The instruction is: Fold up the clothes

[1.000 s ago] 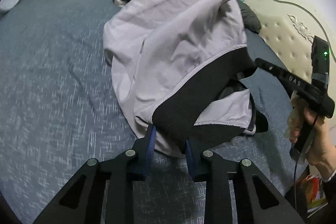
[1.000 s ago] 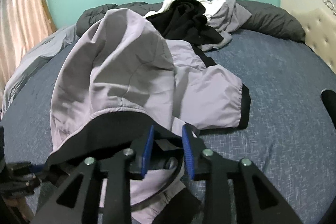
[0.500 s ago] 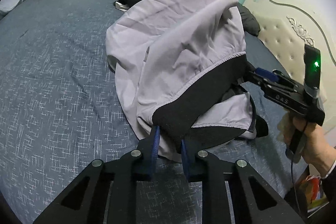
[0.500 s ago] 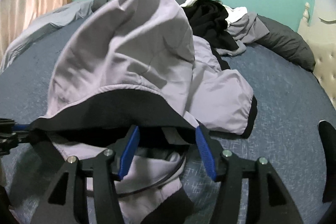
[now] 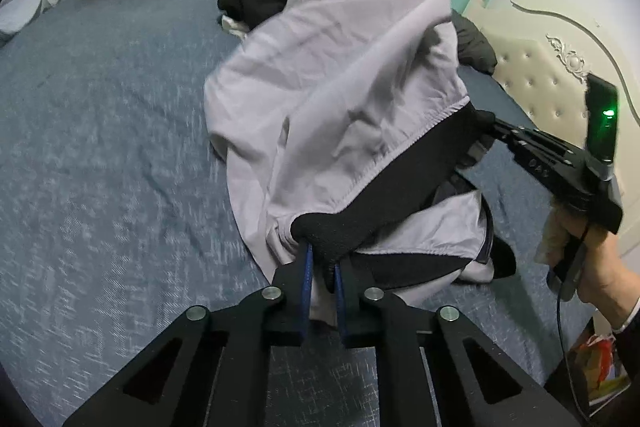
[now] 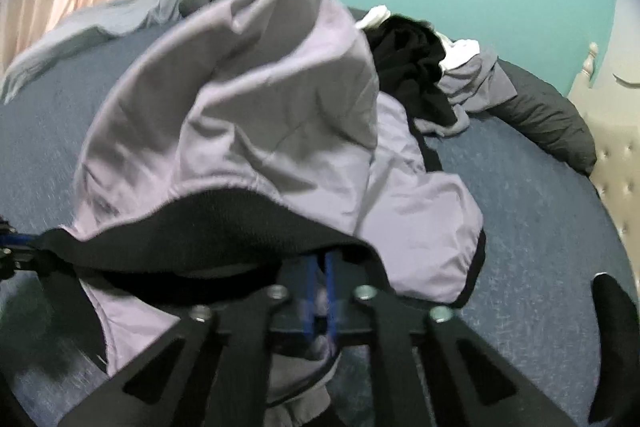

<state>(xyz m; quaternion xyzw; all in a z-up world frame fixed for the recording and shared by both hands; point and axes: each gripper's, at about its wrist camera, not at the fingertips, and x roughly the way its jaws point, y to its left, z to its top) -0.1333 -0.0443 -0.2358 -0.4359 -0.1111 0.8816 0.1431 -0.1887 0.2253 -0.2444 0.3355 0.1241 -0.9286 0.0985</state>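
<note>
Both the left gripper (image 5: 322, 283) and right gripper (image 6: 319, 281) have just clamped the lilac jacket's black ribbed hem (image 5: 384, 195), ready for spreading.

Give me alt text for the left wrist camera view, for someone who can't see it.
The left gripper is closing its blue-padded fingers on the black ribbed hem of a pale lilac jacket lifted over a blue bedspread. The right gripper, hand-held, grips the hem's far end.

A lilac jacket (image 5: 340, 99) with a black hem band (image 5: 404, 183) lies on white-flecked navy bedding (image 5: 100, 147).
</note>
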